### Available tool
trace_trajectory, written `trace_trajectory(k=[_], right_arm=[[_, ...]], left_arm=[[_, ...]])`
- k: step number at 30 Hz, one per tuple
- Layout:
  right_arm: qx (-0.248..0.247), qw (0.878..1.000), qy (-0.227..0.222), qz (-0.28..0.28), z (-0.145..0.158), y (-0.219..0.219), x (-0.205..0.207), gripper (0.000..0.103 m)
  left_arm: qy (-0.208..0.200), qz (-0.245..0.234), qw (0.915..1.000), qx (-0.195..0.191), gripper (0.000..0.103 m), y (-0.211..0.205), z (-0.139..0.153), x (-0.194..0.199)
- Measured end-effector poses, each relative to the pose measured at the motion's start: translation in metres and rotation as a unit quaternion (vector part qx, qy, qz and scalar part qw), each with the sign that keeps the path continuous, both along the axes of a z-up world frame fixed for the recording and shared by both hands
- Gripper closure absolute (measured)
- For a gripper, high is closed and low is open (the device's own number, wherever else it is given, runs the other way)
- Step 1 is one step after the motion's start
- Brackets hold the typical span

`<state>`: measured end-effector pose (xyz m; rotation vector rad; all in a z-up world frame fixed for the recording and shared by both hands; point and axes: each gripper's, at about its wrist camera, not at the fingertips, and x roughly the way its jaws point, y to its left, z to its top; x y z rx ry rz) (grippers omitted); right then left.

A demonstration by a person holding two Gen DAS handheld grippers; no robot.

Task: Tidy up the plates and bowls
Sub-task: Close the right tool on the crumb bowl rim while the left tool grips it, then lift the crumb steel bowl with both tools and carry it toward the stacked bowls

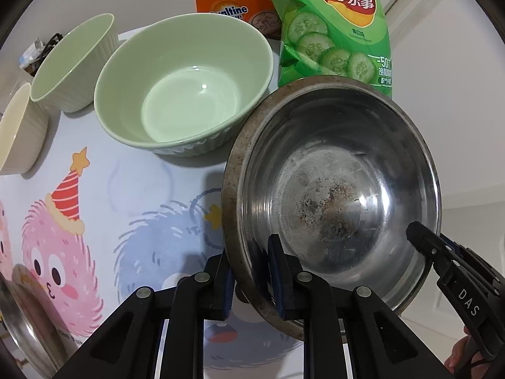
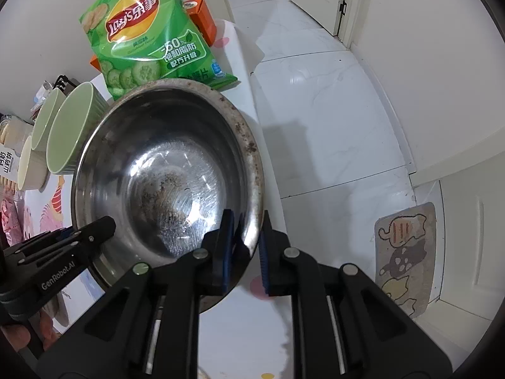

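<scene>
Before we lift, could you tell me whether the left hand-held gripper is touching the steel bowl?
Touching. The left wrist view shows the left hand-held gripper closed over the steel bowl rim, one pad inside, one outside.

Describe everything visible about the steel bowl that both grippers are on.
The steel bowl is round, deep and shiny, with a broad flat rim. Dark burnt-looking specks and fine scratches mark its bottom, and brown stains dot the rim. It sits upright near the table's edge, in front of the green chip bag and beside the large green bowl. The left gripper pinches one side of its rim, the right gripper the opposite side.
</scene>
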<state>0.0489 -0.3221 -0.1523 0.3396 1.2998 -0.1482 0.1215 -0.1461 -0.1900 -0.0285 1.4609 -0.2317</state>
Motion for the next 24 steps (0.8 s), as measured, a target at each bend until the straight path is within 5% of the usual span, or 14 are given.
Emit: trace_trajectory(k=[24], right_arm=[[-0.015,0.999,-0.034,-0.003,0.037,0.043,-0.026,0.087]], left_arm=[[-0.03,0.008,0.9993,-0.022,0.086,0.047,0.032,-0.022]])
